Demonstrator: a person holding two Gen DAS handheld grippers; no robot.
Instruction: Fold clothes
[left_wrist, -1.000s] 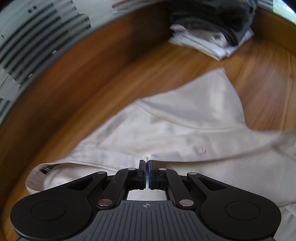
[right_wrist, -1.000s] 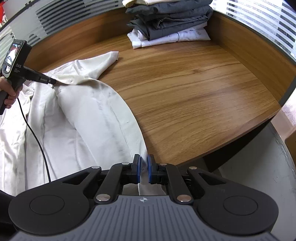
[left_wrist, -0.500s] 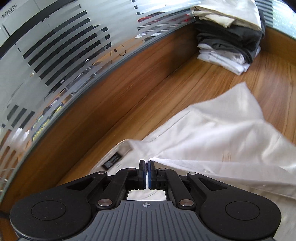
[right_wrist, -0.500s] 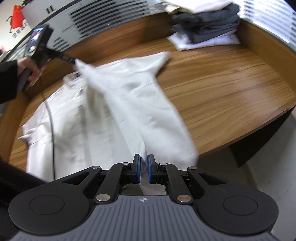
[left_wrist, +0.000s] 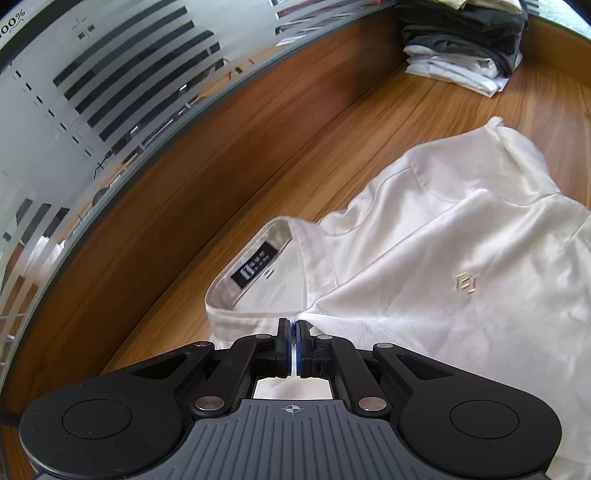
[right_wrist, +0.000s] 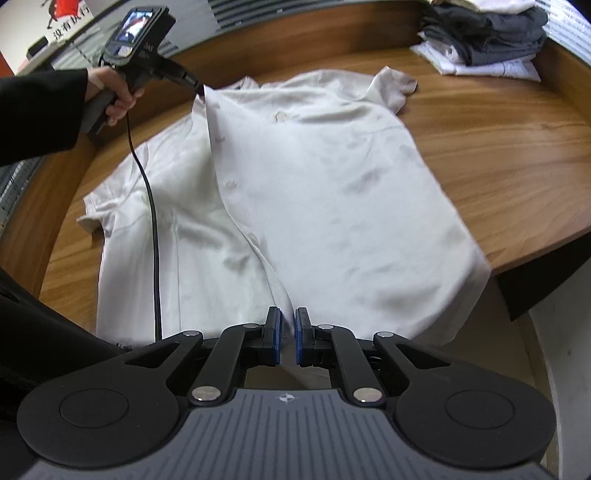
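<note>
Mid-closure of white button-up shirt (right_wrist: 314, 177) front, both tools clamped on placket edge; next, lowering flat onto tabletop (right_wrist: 498, 147)

- Wooden table (right_wrist: 498, 155) with a raised wooden rim.
- White short-sleeved shirt (right_wrist: 332, 177) spread flat on it — hem overhanging the near edge.
- Stack of folded clothes (right_wrist: 484, 40) beyond the shirt, at the far rim.
</note>
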